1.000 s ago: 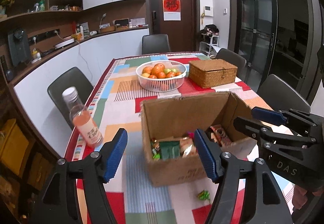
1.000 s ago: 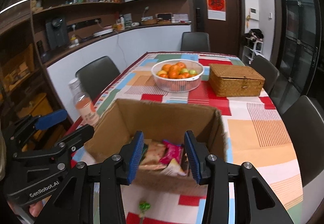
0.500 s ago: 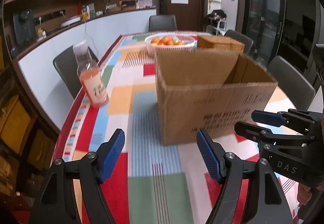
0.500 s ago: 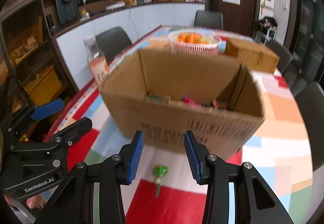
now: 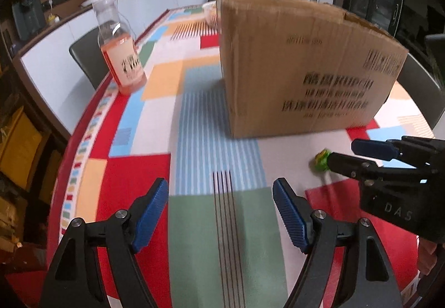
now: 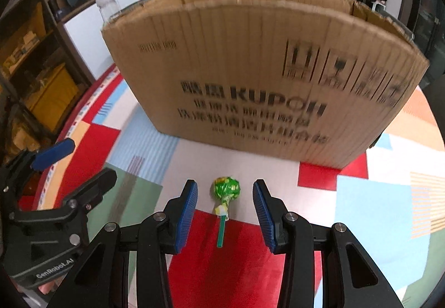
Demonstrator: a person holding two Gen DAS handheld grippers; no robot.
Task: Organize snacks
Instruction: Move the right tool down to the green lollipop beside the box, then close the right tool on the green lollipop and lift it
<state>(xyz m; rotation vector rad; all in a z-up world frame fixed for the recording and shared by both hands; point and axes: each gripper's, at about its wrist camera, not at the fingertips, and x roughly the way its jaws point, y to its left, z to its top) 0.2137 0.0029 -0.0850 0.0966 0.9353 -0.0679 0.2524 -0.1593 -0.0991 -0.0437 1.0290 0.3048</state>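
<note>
A green-wrapped lollipop [image 6: 225,191] lies on the patchwork tablecloth in front of the brown cardboard box [image 6: 258,79]. My right gripper [image 6: 225,213] is open and low over the table, its blue pads on either side of the lollipop without touching it. In the left wrist view the lollipop [image 5: 322,161] shows partly behind the right gripper [image 5: 358,153]. My left gripper [image 5: 221,213] is open and empty over the green patch, left of the lollipop. The box [image 5: 300,68] hides its contents from this height.
A bottle of orange drink [image 5: 119,49] stands near the table's left edge. A white fruit basket [image 5: 210,13] peeks out behind the box. The left gripper [image 6: 55,169] shows at the right wrist view's left. Chairs surround the table.
Both grippers have dropped from above the box to just over the tablecloth. The right gripper has come forward so the lollipop now lies between its open fingers.
</note>
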